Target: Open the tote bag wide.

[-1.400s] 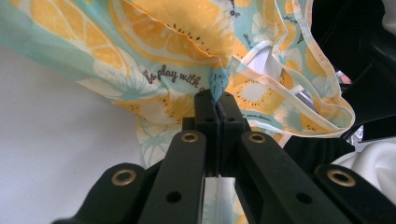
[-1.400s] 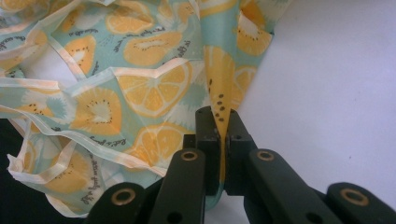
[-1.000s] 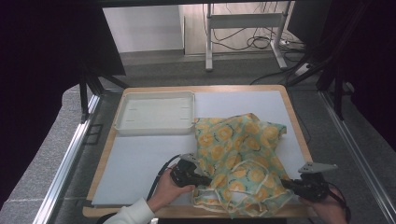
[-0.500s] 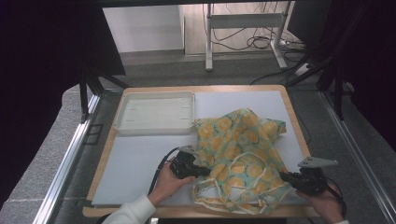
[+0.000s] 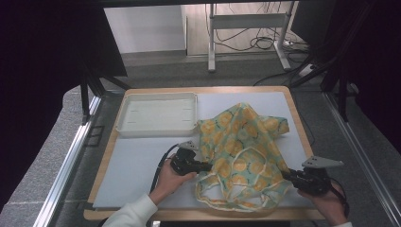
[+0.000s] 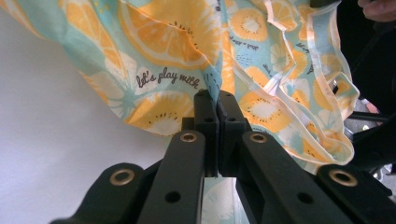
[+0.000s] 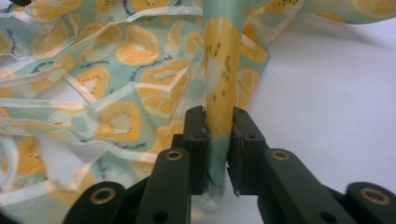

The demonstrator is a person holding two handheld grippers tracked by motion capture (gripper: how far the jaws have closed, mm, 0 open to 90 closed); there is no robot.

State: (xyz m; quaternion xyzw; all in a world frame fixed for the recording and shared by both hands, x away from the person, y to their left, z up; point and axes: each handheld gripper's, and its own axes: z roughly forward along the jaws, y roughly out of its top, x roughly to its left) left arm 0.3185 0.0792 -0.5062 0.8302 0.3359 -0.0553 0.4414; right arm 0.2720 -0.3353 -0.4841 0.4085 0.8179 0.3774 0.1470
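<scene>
Tray [image 5: 157,113]: far left on my surface [image 5: 132,165], white, well apart from the work; I keep the cloth off it.
Left tool [image 5: 208,166]: clenched on the cloth's left edge; in the left gripper view [image 6: 217,105] the jaws meet on a thin fold. I should hold firm and keep it low and level.
Cloth [image 5: 241,142]: orange-print fabric, rumpled on the right half of the surface between my tools, with pale trim loops [image 6: 322,88] loose near the front. Best pulled taut gently so the loops don't snag.
Right tool [image 5: 287,176]: jaws have just been opening; in the right gripper view [image 7: 217,116] a strip of cloth stands between them with a gap at one pad, so it looks released. I judge I must regrip before spreading.
</scene>
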